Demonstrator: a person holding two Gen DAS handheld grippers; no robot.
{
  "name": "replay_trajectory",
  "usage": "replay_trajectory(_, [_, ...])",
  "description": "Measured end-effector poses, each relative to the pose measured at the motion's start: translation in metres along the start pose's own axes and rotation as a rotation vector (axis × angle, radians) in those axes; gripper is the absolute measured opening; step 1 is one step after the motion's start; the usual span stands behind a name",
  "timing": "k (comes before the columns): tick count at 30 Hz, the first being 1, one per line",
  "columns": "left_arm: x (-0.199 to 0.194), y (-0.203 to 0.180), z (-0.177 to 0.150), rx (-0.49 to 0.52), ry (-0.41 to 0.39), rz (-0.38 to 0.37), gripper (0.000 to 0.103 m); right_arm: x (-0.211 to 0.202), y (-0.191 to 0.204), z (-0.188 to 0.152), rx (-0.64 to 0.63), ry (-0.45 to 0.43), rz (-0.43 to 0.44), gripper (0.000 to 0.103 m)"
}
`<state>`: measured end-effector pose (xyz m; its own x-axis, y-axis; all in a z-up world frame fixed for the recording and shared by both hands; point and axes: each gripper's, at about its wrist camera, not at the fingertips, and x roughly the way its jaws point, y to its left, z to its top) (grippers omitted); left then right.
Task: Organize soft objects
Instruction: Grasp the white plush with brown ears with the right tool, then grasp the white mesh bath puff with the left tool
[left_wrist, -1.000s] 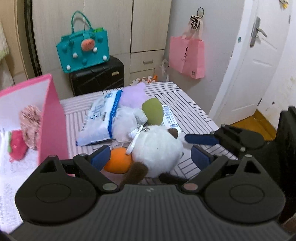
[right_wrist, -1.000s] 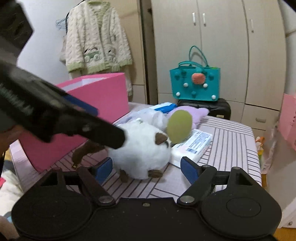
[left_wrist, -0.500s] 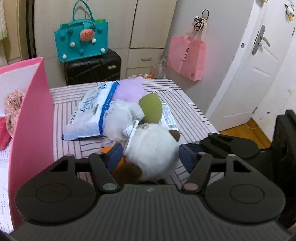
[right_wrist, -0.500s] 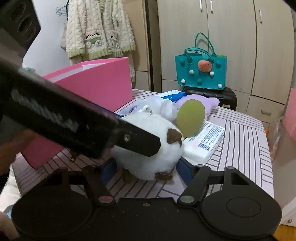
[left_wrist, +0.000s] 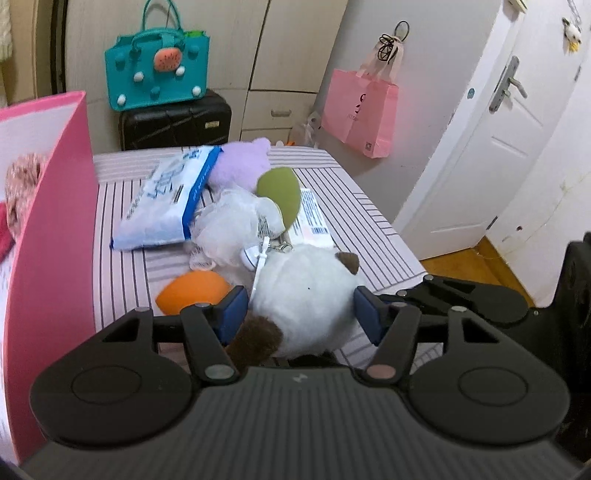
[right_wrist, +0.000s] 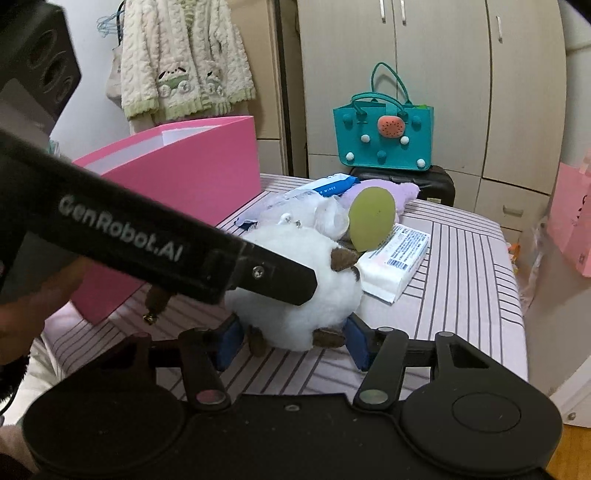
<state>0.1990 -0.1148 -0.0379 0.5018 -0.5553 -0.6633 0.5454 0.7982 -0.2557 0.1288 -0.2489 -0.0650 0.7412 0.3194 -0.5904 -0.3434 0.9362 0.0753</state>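
While both tools converge on it, a round white plush toy (left_wrist: 306, 295) with brown patches sits on the striped table (left_wrist: 369, 221), just beside the pink box (left_wrist: 55, 229) that stands open along the table's edge. The left tool (left_wrist: 300, 314) is clamped on the toy, its blue pads pressed into the fur on either side. The right tool (right_wrist: 291, 341) comes in low from another side with the toy's underside between its closing jaws; whether its pads yet press the fur cannot be told from the pictures. In the right wrist view, the left tool's black arm crosses in front of the toy and hides much of its near flank.

Clutter crowds the far side of the toy: an orange sponge (left_wrist: 192, 291) touches it near the left tool's pad, a white mesh bath puff (left_wrist: 229, 229) and an olive-green sponge (left_wrist: 279, 195) lie just behind it, and beyond those rest a blue-edged pack of wipes (left_wrist: 170, 199), a lilac plush (left_wrist: 240, 162) and a flat white tissue pack (right_wrist: 395, 258). Farther behind the toy, past the table, a teal tote (left_wrist: 157, 74) sits atop a black suitcase (left_wrist: 175, 122), and a pink paper bag (left_wrist: 360, 114) hangs on the wall beside a white door (left_wrist: 498, 147). A cream cardigan (right_wrist: 184, 59) hangs above the pink box.
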Motion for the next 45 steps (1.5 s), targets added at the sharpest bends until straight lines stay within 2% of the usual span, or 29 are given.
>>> replay_trajectory(10, [-0.012,0.000,-0.007,-0.150,0.077,-0.057,0.062,-0.030,0.013,-0.005,-0.006,0.045,-0.001,0.063])
replay_trajectory(17, [-0.020,-0.003,-0.009,-0.189,0.121,-0.075,0.062,-0.043,0.019,-0.005,-0.007,0.073,0.006,0.063])
replay_trajectory(26, [-0.036,-0.006,-0.003,-0.163,0.136,-0.096,0.062,-0.057,0.026,0.007,-0.037,0.030,-0.006,0.063])
replay_trajectory(34, [-0.054,-0.010,0.015,-0.074,0.081,-0.073,0.062,-0.057,0.030,0.029,-0.083,-0.014,-0.020,0.063])
replay_trajectory(39, [-0.047,0.002,0.022,-0.089,0.115,-0.072,0.063,-0.043,0.024,0.030,-0.062,0.033,0.018,0.063])
replay_trajectory(45, [-0.023,0.011,0.004,-0.092,0.168,-0.104,0.063,-0.032,0.019,0.009,-0.031,0.088,0.032,0.065])
